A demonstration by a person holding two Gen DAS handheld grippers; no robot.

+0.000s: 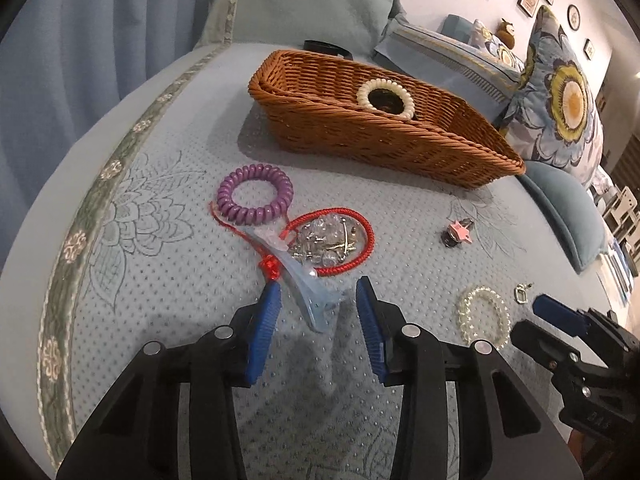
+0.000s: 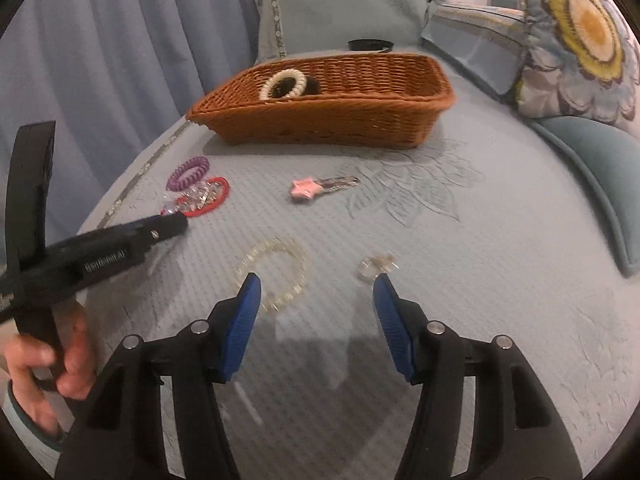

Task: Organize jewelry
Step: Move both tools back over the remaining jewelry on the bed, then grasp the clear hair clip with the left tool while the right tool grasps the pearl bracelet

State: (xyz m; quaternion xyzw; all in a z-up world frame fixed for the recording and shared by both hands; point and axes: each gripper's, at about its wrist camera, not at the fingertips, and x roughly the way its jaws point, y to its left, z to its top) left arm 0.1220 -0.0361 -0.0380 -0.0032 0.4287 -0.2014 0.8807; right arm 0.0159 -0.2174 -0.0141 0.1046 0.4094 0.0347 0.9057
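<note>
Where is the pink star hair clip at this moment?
The pink star hair clip lies on the bedspread, in front of the wicker basket. In the right wrist view it is right of the purple coil hair tie.

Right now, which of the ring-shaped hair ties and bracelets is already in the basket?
The cream spiral hair tie; it sits inside the wicker basket. The purple spiral tie, red cord bracelet and clear bead bracelet lie on the bedspread.

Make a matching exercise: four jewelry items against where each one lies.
Items
1. cream coil tie
2. purple coil tie
3. clear bead bracelet
4. blue hair clip

Places
A. between the left gripper fingers
B. inside the basket
C. just ahead of the right gripper
D. on the bedspread, touching the red cord bracelet

Pairs: 1-B, 2-D, 3-C, 4-A
</note>
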